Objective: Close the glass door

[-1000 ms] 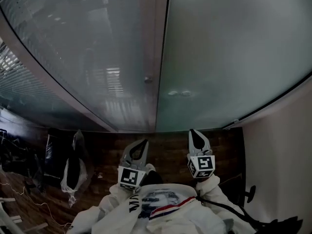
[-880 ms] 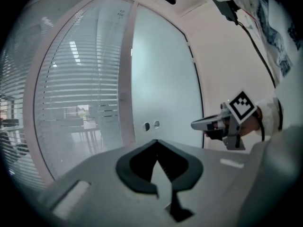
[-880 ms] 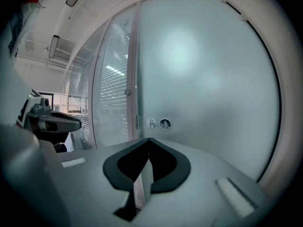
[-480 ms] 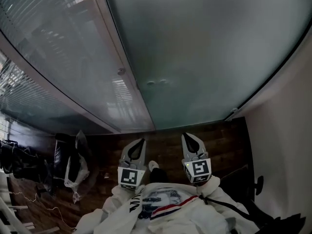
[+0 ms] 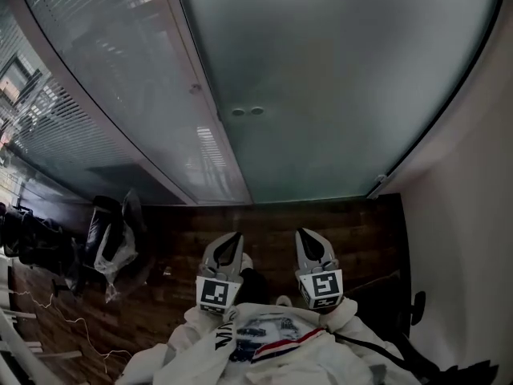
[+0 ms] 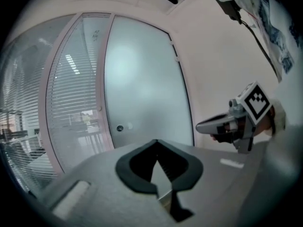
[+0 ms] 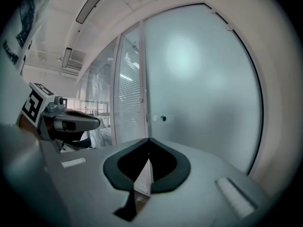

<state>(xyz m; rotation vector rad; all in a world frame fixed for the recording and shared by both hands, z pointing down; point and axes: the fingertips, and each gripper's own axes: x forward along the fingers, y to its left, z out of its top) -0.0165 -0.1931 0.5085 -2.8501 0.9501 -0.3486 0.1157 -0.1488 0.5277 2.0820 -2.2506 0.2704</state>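
Note:
The frosted glass door (image 5: 337, 79) fills the upper middle of the head view, with two small round fittings (image 5: 246, 111) near its left edge. It also shows in the left gripper view (image 6: 142, 89) and the right gripper view (image 7: 203, 89). Its left edge lies along the frame post of the neighbouring glass panel. My left gripper (image 5: 234, 236) and right gripper (image 5: 304, 233) are side by side over the wood floor, short of the door and touching nothing. Both are shut and empty. Each shows in the other's view: the right gripper (image 6: 199, 126) and the left gripper (image 7: 97, 122).
A glass partition with blinds (image 5: 104, 79) runs to the left of the door. Black chairs and a plastic bag (image 5: 112, 247) stand on the dark wood floor (image 5: 361, 223) at the left. A white wall (image 5: 473, 215) closes the right side.
Both grippers have drawn back together from the foot of the door, still shut. The view has swung, so the door's left edge and fittings now sit further left and higher.

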